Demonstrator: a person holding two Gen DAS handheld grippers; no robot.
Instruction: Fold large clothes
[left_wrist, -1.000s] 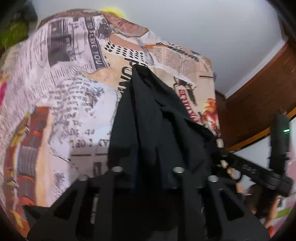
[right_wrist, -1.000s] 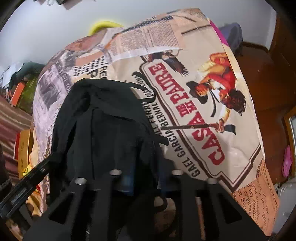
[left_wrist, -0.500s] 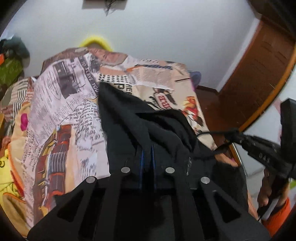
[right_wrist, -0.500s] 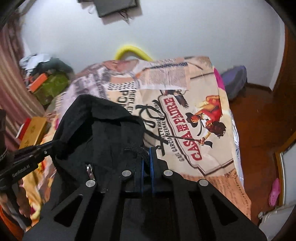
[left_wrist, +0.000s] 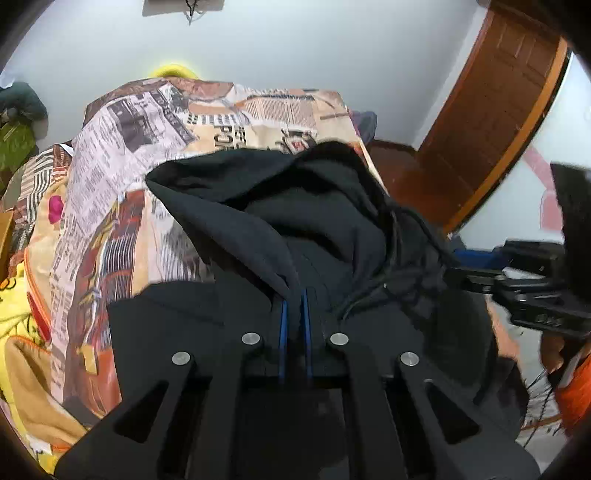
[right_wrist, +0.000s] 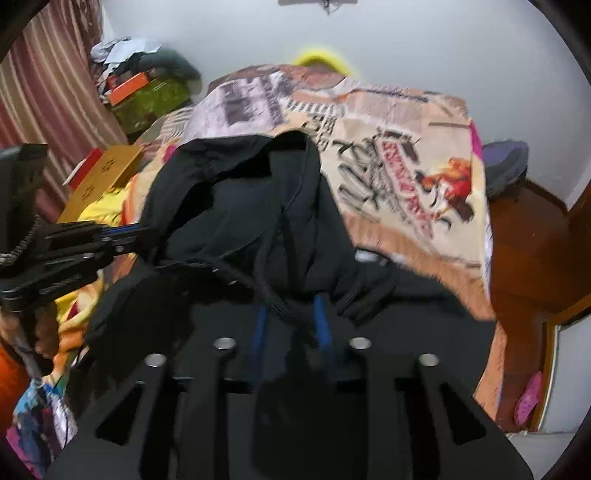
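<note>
Black hoodie (left_wrist: 314, 206) is bunched on the near end of the bed (left_wrist: 122, 155), near edge lifted by both claws. Risk: right claw (right_wrist: 291, 321) has just been opening, blue pads parted with fabric and drawstring (right_wrist: 258, 280) loose between them. If that side drops while the left holds, the fold skews or the cord snags. Left claw (left_wrist: 294, 314) is clamped tight on a pinch of fabric.
</note>
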